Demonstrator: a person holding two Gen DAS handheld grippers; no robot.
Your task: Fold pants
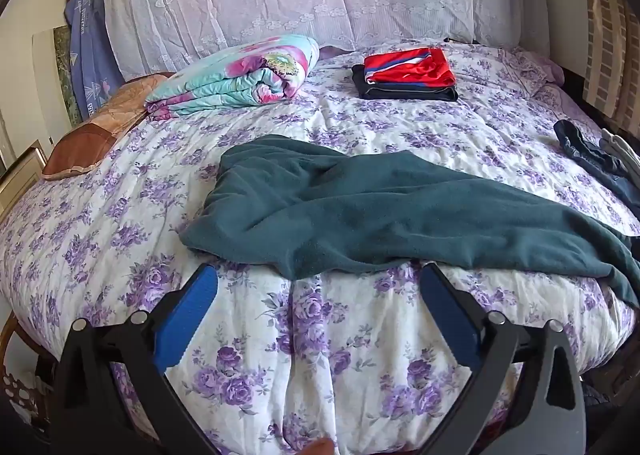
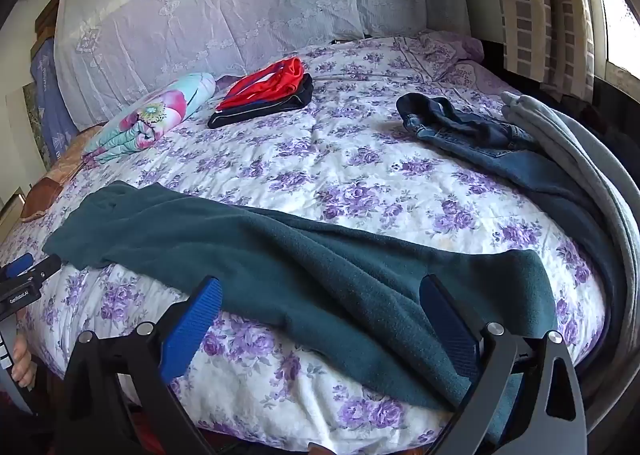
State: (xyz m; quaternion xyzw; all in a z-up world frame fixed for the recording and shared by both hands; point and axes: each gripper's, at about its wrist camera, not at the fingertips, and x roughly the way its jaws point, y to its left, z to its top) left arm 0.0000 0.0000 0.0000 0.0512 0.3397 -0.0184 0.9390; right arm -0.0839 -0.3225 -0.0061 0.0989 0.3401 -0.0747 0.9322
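Teal fleece pants (image 1: 360,211) lying rumpled along bed (image 1: 320,335) front edge, left gripper (image 1: 318,303) and right gripper (image 2: 320,315) hovering with jaws apart, overhanging leg risking sliding off.

One legible item: white lettering "GenRobot.AI" on the black body of my left gripper (image 2: 30,275) (right-wrist view, far left edge). Blue cloth's (image 1: 86,67) print unreadable.
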